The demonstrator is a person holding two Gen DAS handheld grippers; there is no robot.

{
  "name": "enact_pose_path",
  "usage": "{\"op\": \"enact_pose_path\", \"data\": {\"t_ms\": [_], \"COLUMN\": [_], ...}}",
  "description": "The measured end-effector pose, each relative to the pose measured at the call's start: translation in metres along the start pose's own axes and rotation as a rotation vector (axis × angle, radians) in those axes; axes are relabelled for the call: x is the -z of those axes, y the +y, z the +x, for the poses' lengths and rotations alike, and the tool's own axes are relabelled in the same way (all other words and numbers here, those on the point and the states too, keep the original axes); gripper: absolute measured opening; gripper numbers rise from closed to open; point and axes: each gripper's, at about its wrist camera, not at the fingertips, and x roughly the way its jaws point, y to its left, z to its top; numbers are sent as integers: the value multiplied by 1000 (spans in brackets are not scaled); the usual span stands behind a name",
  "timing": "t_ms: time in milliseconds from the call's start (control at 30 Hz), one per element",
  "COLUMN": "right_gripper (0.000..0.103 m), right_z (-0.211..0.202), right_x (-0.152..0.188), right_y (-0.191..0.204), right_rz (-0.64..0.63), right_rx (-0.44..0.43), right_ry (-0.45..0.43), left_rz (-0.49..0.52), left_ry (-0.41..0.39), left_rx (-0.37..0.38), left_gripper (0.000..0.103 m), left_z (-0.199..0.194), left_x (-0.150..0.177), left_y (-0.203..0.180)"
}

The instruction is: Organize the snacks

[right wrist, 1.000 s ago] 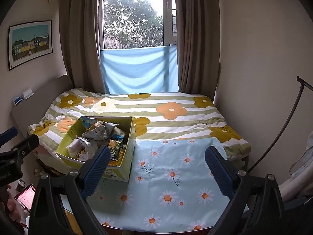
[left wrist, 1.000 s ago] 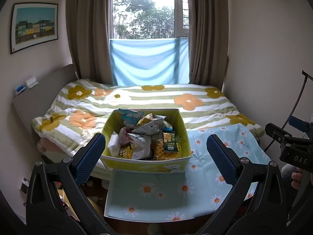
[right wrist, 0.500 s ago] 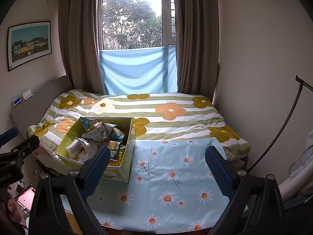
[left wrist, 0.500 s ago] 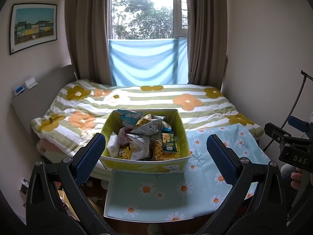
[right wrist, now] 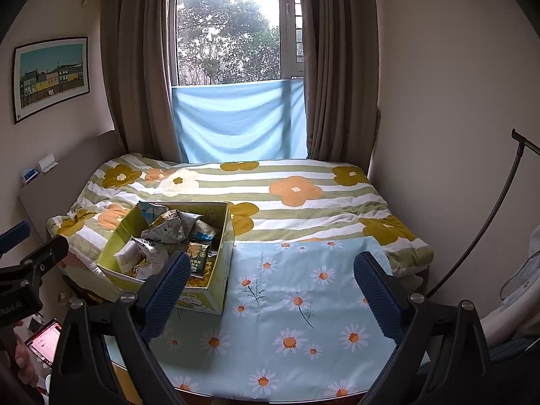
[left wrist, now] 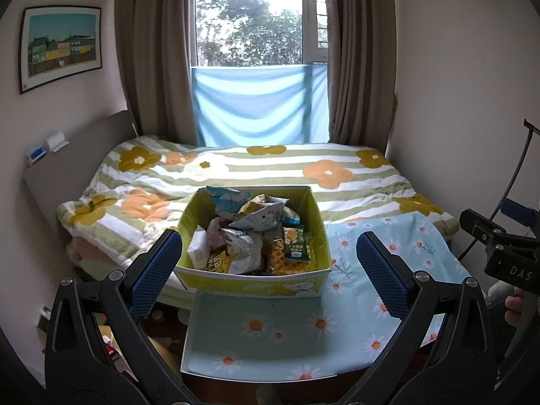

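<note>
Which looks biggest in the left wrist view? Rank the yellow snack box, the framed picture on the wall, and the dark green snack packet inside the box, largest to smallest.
1. yellow snack box, clearly largest.
2. framed picture, though it hangs farther from the camera, so its true size against the box is unsure.
3. dark green snack packet, plainly smallest.

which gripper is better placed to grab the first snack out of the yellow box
Left. The left gripper is open and faces the yellow box squarely, with the snack packets between its fingers. The right gripper, also open, faces bare daisy cloth; the box sits off to its left.
</note>
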Motion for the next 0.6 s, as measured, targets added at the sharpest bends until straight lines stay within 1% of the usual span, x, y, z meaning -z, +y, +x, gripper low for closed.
{"op": "enact_pose_path", "data": {"t_ms": [233, 400, 600], "right_gripper": [96, 96, 96], "right_z": [1, 6, 21], "right_x": [-1, -2, -2], "right_y": [3, 7, 16], "right_rz": [1, 0, -5], "right_rx": [-4, -5, -6], "right_ry": [2, 8, 38], "left_rz": [-5, -21, -21], "left_ry": [10, 18, 26], "left_rx": [-34, -17, -25], "left_gripper": [103, 103, 103], "left_z": [5, 10, 21], "left_x": [3, 4, 7], "left_y": [4, 10, 14]}}
